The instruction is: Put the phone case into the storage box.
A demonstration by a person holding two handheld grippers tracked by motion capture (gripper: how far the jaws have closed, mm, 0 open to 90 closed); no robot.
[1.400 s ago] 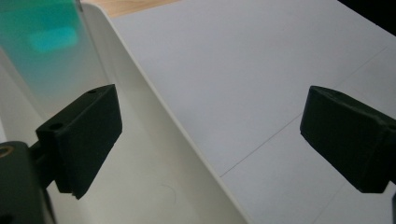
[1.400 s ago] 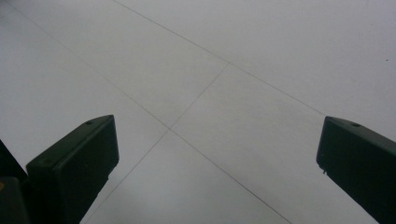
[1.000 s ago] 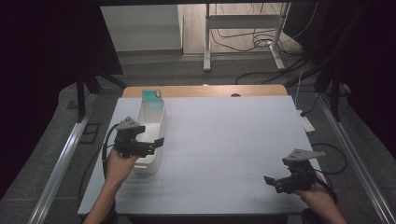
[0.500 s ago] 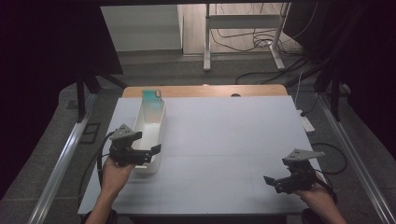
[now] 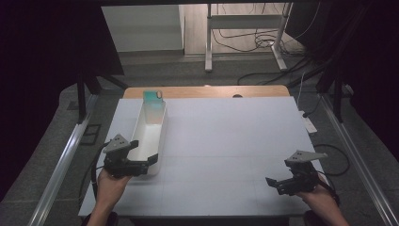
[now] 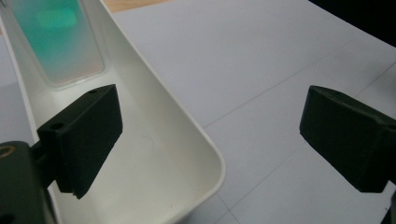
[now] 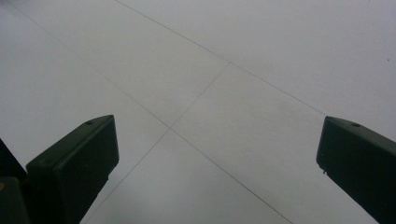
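Note:
A long white tray (image 5: 151, 126) lies along the left side of the white table (image 5: 230, 141). At its far end stands a translucent teal case (image 5: 153, 100). My left gripper (image 5: 143, 152) is open at the tray's near end. In the left gripper view, one jaw is inside the tray (image 6: 154, 98) and the other is over the table outside it, so the gripper (image 6: 210, 140) straddles the side wall, with the teal case (image 6: 58, 37) beyond. My right gripper (image 5: 280, 181) rests near the front right corner. It (image 7: 215, 163) is open over bare table.
A wooden strip (image 5: 207, 91) shows past the table's far edge. Metal rails run along both sides of the table. Cables (image 5: 263, 75) and a frame's legs are on the floor behind.
My left gripper has drawn back along the tray from its middle to its near end, still open. The right gripper has not moved.

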